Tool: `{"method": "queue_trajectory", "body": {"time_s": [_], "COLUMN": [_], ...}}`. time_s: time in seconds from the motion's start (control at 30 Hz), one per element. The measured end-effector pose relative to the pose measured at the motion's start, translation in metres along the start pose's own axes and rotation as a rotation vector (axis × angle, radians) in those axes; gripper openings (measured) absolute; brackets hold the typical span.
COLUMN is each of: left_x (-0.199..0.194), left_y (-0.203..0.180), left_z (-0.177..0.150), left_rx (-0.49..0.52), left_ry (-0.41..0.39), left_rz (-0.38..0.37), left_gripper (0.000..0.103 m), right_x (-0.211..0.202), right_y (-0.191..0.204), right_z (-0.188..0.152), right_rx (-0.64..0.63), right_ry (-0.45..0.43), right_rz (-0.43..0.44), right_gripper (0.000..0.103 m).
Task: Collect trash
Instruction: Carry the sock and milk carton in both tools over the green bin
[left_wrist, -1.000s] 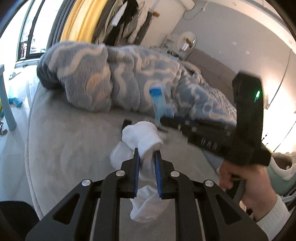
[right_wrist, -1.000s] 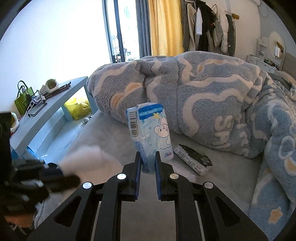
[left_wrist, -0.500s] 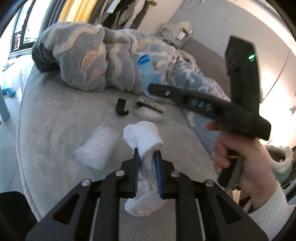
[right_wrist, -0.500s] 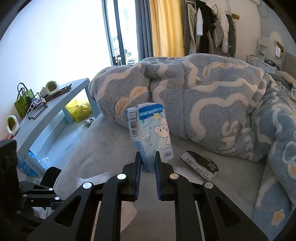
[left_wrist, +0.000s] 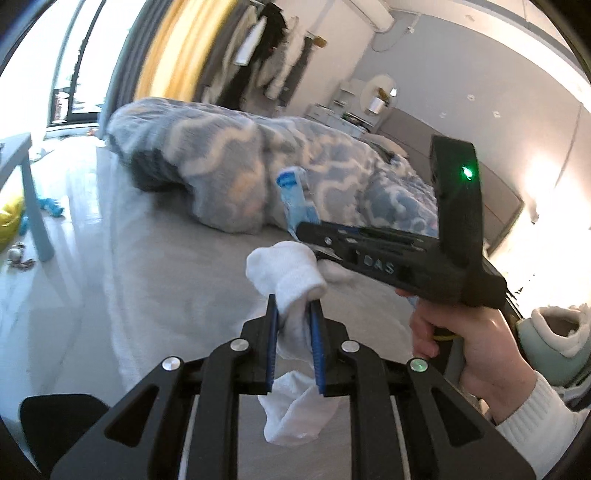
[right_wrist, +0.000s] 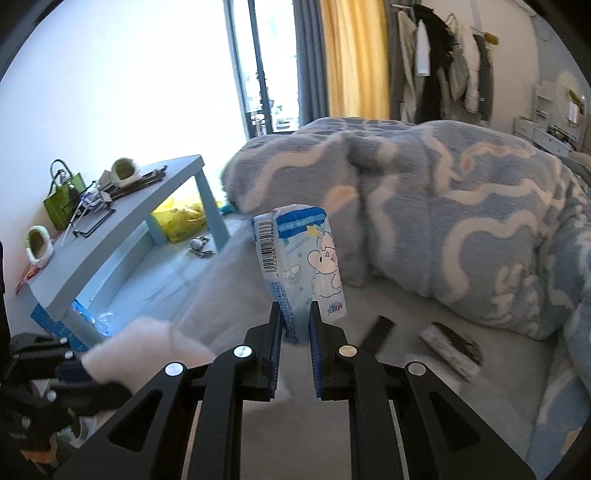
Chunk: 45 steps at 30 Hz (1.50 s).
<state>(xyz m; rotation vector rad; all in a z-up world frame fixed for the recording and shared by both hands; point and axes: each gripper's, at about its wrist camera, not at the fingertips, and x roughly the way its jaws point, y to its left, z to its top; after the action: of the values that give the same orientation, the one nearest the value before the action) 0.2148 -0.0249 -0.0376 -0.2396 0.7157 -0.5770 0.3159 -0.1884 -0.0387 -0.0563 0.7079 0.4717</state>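
Between the blue-padded fingers (left_wrist: 272, 332) of the left gripper (left_wrist: 293, 334) a crumpled white cloth wad (left_wrist: 286, 275) is clamped, its tail hanging below the jaws. The right gripper (right_wrist: 295, 332) is closed on a light-blue cartoon-printed tissue packet (right_wrist: 301, 254), held upright above the grey bed sheet (right_wrist: 388, 387). Both pieces are lifted off the bed, so two pickups are judged done. Left on the sheet are a flat black strip (right_wrist: 378, 328) and a black-and-white crumpled wrapper (right_wrist: 452, 349), near the blue-and-white fleece blanket (right_wrist: 443, 221); another white lump (left_wrist: 338, 271) is seen just beside the cloth, partly hidden. No bin is visible in either view, so disposal is judged still pending. Motion blur limits detail.
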Motion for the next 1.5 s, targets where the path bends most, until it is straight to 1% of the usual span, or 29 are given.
{"method": "queue_trajectory", "body": {"time_s": [0.03, 0.07, 0.27, 0.6, 0.77, 0.97, 1.17, 1.3, 1.5], "left_x": [-0.005, -0.008, -0.027, -0.058, -0.074, -0.086, -0.096, -0.103, -0.113], "left_y": [0.005, 0.009, 0.040, 0.083, 0.111, 0.143, 0.173, 0.191, 0.217], "left_z": [0.000, -0.001, -0.005, -0.015, -0.025, -0.044, -0.063, -0.077, -0.100], "left_rx": [-0.001, -0.003, -0.046, -0.080, -0.123, -0.166, -0.208, -0.241, -0.299], "left_ry": [0.000, 0.001, 0.014, 0.040, 0.064, 0.122, 0.194, 0.232, 0.300], "left_rz": [0.037, 0.057, 0.136, 0.224, 0.286, 0.357, 0.420, 0.439, 0.466], "left_gripper": [0.018, 0.018, 0.018, 0.018, 0.018, 0.018, 0.018, 0.018, 0.018], "right_x": [0.002, 0.005, 0.018, 0.041, 0.054, 0.069, 0.086, 0.096, 0.108], "right_y": [0.006, 0.011, 0.047, 0.105, 0.135, 0.173, 0.214, 0.237, 0.255], "right_z": [0.001, 0.002, 0.008, 0.015, 0.014, 0.009, 0.000, -0.007, -0.021], "right_rx": [-0.009, -0.017, -0.067, -0.130, -0.164, -0.201, -0.254, -0.285, -0.294], "right_ry": [0.003, 0.006, 0.020, 0.044, 0.069, 0.103, 0.160, 0.193, 0.258], "right_rz": [0.010, 0.016, 0.062, 0.138, 0.175, 0.227, 0.274, 0.297, 0.333], "right_gripper": [0.014, 0.014, 0.014, 0.014, 0.014, 0.014, 0.014, 0.014, 0.014]}}
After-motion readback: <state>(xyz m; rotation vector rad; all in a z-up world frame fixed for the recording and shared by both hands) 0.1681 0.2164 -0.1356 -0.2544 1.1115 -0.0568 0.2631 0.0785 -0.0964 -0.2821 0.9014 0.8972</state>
